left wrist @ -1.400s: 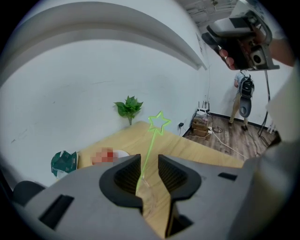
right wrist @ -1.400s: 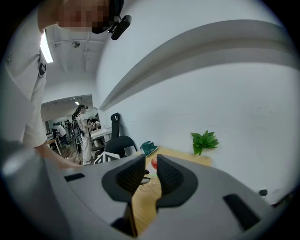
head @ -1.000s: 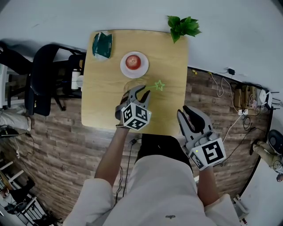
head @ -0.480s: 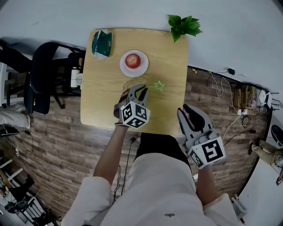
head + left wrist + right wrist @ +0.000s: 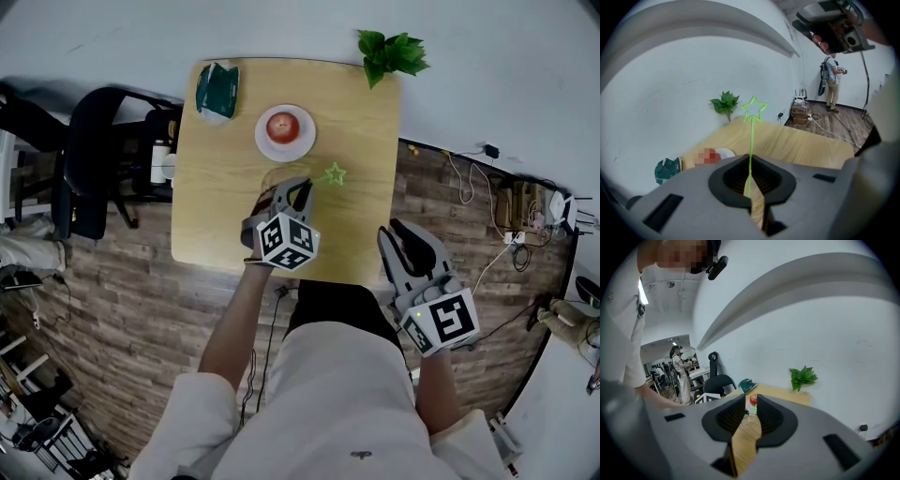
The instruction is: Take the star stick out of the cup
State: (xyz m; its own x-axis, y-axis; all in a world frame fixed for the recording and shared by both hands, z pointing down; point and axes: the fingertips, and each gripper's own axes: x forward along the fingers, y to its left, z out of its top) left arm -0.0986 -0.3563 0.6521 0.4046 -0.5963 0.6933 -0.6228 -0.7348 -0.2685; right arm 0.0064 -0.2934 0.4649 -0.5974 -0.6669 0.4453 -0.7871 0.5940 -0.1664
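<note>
Pale wood makes up the square table [image 5: 211, 220], which fills the upper middle of the head view above a dark plank floor [image 5: 112, 309]. The only print within reach is the black-and-white square markers on the cube of each gripper, and whatever is on the dark green pouch [image 5: 217, 92] at the table's upper left corner is too small to read. A white plate [image 5: 263, 142] right of the pouch holds one red apple [image 5: 284, 128]. Just below the plate stands a clear cup [image 5: 270, 175], faint against the wood and partly covered by the left gripper [image 5: 298, 189]. That gripper's jaws have just been closing, and the left gripper view shows them drawn almost together on the thin stem of the green star stick [image 5: 753, 109]. The stem rises from between the pads to the open star outline at the frame's centre. In the head view the star lies just right of the cup, with its stem slanting down-left into the jaws. The stem's lower end is hidden under them. The right gripper [image 5: 396, 234] hangs at the lower right, off the table's near edge, jaws spread with nothing between them. A leafy green plant [image 5: 389, 52] sits at the table's upper right corner.
</note>
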